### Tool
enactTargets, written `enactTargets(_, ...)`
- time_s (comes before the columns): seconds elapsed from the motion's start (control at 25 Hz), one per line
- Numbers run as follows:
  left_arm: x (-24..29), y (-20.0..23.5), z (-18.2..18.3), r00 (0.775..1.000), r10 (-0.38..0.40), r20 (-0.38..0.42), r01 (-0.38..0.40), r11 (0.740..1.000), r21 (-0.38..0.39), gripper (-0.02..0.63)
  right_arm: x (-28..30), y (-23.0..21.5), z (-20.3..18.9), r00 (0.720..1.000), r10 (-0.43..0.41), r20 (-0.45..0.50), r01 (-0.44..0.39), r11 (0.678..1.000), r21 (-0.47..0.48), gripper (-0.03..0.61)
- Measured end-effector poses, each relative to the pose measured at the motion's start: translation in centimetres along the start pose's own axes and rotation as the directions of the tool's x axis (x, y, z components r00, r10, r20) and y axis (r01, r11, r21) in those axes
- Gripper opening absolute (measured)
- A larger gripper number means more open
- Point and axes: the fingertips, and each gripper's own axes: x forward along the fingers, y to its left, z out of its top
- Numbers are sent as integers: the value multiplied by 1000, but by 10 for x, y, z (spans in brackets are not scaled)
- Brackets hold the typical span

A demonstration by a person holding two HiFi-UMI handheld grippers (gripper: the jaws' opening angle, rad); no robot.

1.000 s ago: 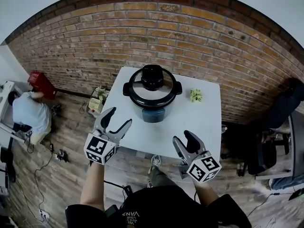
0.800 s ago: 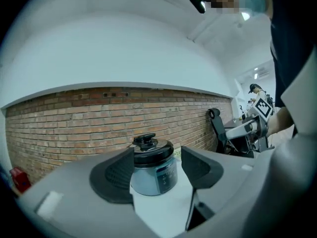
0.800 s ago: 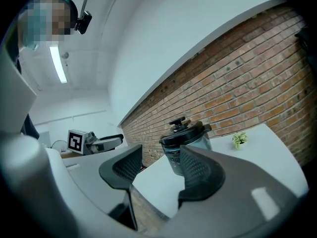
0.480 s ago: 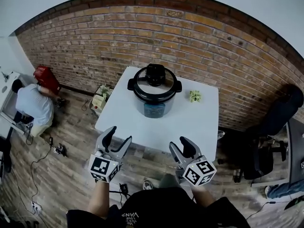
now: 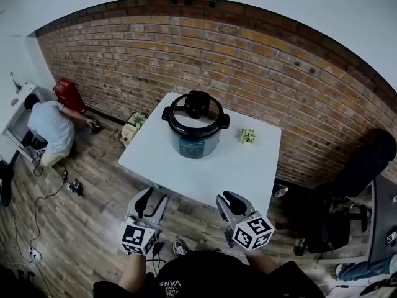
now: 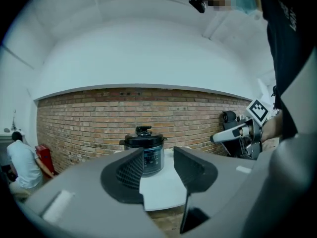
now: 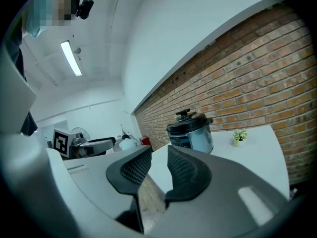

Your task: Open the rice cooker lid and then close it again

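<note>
With the rice cooker (image 5: 195,129) standing shut at the far side of the surface (image 5: 248,166), well away from your left claw (image 5: 153,197) and right claw (image 5: 229,199), both half-spread, empty and just now narrowing, widen them before reaching squarely for its lid (image 5: 195,113).

Bare tabletop (image 5: 211,172) from near edge up to cooker (image 5: 195,124); plant (image 5: 248,136) stands apart on cooker's right; brick wall (image 5: 260,67) behind.

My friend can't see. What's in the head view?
A rice cooker with its lid on stands on a white table by a brick wall. Nearer, off the table, the left gripper and right gripper hold nothing, jaws just closed partway.
</note>
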Motion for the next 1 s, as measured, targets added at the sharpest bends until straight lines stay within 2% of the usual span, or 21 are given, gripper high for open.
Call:
enactTargets(0.2,-8,-40,-21,998,51,-21,-51,999,1,79,-24,-14,-14,999,39,-38,-39,999,7,42)
enactTargets(0.36,-18,-69,-35,998,50,-49,-51,999,-13,27,-39,-20,-26,997,59,-58,-58,998,20,7)
enactTargets(0.56,-30,-95,-49,995,61,-79,-64,998,-27,2,-52,-21,-41,993,81,-89,-79,997,24,6)
enactTargets(1.0,-39,-135,-54,995,64,-79,-69,996,-56,2,-83,-31,-62,986,80,-149,-80,997,6,5)
